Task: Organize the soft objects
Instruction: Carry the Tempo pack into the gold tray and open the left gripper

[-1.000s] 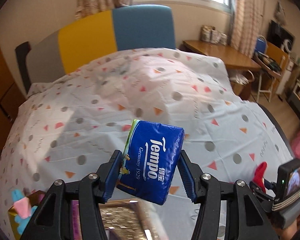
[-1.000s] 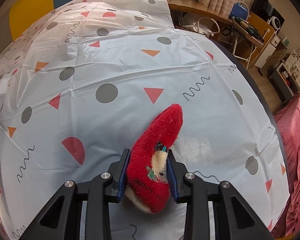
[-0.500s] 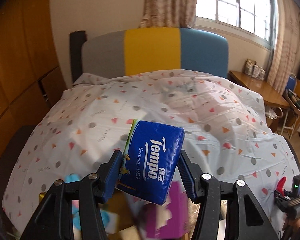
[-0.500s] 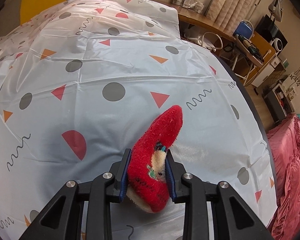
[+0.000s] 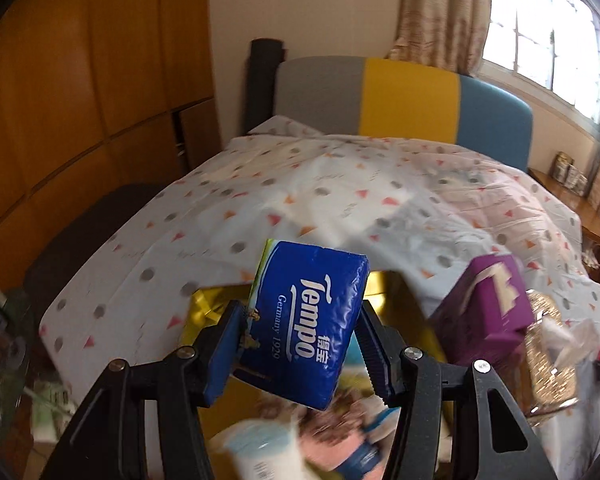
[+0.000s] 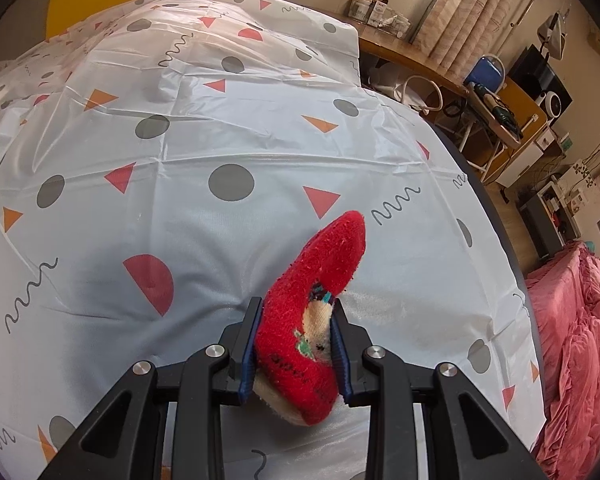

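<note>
Left claw (image 5: 300, 346) grips a blue tissue pack (image 5: 306, 326) above a gold box (image 5: 204, 310). Right claw (image 6: 296, 350) clamps a red sock (image 6: 310, 308) over the dotted sheet (image 6: 180, 128).

Bright daylight from the window (image 5: 548, 36); left view motion-blurred, fisheye edges bent and dark.

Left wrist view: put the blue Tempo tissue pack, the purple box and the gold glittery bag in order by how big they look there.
1. Blue Tempo tissue pack, though it is held nearest the camera, so this is unsure.
2. Purple box.
3. Gold glittery bag: blurred and partly behind the box, so its place against the box is unsure.
</note>
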Available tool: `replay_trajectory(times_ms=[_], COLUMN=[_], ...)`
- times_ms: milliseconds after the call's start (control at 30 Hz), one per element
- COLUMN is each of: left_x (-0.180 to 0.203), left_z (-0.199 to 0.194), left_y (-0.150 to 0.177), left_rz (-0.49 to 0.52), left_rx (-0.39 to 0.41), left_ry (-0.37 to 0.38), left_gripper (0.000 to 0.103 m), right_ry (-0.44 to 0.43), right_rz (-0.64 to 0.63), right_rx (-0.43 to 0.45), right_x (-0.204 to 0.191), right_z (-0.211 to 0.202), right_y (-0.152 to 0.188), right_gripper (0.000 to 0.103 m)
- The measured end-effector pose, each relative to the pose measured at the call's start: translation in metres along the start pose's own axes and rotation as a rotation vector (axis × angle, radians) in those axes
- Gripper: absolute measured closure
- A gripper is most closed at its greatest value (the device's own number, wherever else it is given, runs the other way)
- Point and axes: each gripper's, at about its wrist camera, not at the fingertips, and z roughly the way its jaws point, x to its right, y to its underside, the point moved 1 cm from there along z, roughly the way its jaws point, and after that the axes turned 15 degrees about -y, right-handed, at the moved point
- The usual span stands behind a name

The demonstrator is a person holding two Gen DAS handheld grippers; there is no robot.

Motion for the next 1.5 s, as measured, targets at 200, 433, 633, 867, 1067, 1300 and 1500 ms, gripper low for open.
replay_trajectory(times_ms=[200,433,633,867,1067,1300,1500], left_x=[-0.034,-0.053,-0.060,-0.064,-0.064,-0.077,-0.075], left_z=[0.000,-0.008,-0.007,-0.001,0.017,0.051,0.070], left_y=[0.041,0.065,0.070,0.074,0.077,0.073,0.057], left_rz=[-0.023,-0.052,-0.063,-0.069,-0.087,-0.217,-0.230], left_rx=[-0.017,-0.021,-0.032,-0.050,-0.125,-0.281,-0.295], left_ry=[-0.082,-0.098,-0.107,-0.121,-0.086,0.028,0.038], left_gripper=[0.046,0.046,0.046,0.046,0.046,0.046,0.046], right_ry=[0.039,0.060,0.087,0.106,0.111,0.119,0.122], right_rz=[-0.042,-0.065,-0.092,-0.104,-0.112,-0.118,-0.120], right_rx=[0.009,0.021,0.032,0.035,0.029,0.024,0.019], right_x=[-0.008,-0.010,-0.015,-0.017,-0.019,-0.021,-0.021], right_z=[0.000,0.001,0.001,0.002,0.002,0.002,0.002], right_y=[0.003,0.005,0.008,0.008,0.008,0.007,0.007], right_gripper=[0.073,0.073,0.074,0.074,0.075,0.075,0.075])
